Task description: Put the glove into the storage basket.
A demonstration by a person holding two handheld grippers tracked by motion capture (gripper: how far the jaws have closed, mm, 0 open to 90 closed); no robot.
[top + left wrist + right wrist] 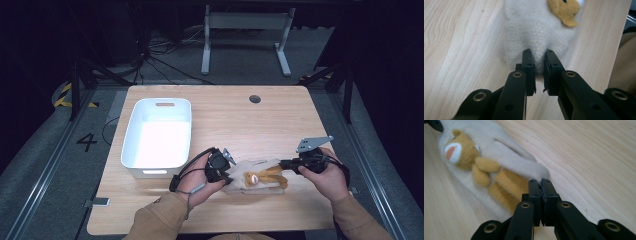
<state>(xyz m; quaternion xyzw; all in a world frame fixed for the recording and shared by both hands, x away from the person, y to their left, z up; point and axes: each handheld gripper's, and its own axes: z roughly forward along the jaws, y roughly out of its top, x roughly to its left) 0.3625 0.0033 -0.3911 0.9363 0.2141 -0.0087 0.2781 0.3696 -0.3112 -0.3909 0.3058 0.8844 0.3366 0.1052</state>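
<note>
On the desk point(300, 115), near its front edge, I see the bin point(159, 136) lying left of the sock point(260, 176), whose long axis runs left to right (bear patch up). My left tongs point(538, 57) pinch one end, right tongs point(541, 182) the other; both clamped tight.

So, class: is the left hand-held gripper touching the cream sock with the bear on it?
Touching. The left gripper view shows the left hand-held gripper with both jaws pinching the edge of the cream sock.

My sleeves point(160, 220) are tan. Each tool is black with brass-coloured rivets point(517, 74); the right tool point(286, 163) carries a grey three-cornered plate point(313, 143), the left tool point(229, 176) a black cable point(187, 167).
</note>
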